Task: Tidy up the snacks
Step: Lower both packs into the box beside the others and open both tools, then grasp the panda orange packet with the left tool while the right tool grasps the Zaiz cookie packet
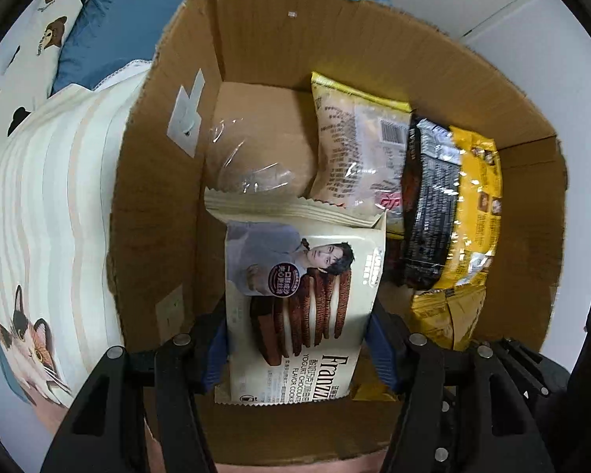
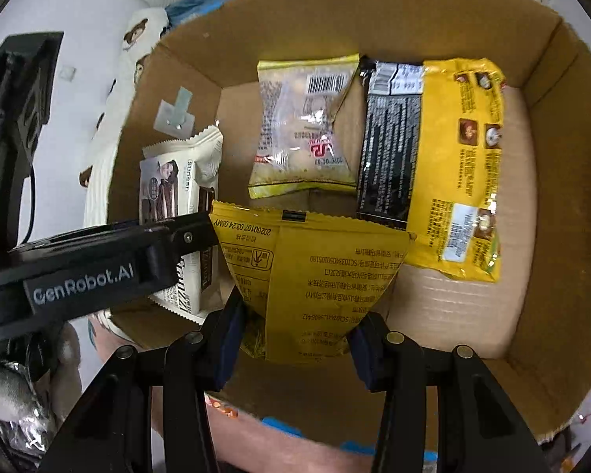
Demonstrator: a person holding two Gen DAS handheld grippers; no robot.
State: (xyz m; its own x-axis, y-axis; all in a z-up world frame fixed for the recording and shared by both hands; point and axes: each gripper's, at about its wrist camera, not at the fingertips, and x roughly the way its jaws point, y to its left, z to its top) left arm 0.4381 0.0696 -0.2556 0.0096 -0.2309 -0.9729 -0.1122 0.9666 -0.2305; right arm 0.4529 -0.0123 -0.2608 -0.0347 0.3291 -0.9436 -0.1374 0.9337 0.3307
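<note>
An open cardboard box (image 1: 256, 39) (image 2: 551, 157) holds snack packs. My left gripper (image 1: 297, 349) is shut on a cream Franzzi cookie pack (image 1: 295, 295) and holds it inside the box at its left wall; the pack also shows in the right wrist view (image 2: 177, 197). My right gripper (image 2: 295, 335) is shut on a yellow snack pouch (image 2: 315, 276) just inside the box's near side. On the box floor lie a clear yellow-edged pack (image 2: 303, 126) (image 1: 354, 149), a black pack (image 2: 390, 146) (image 1: 433, 205) and a large yellow pack (image 2: 461, 157) (image 1: 476, 197).
The box rests on bedding: a striped cat-print cover (image 1: 39, 236), a bear-print pillow (image 1: 39, 39) and a blue sheet (image 1: 130, 19). The left gripper's black body (image 2: 78, 272) crosses the left of the right wrist view. A white wall (image 1: 532, 39) stands behind.
</note>
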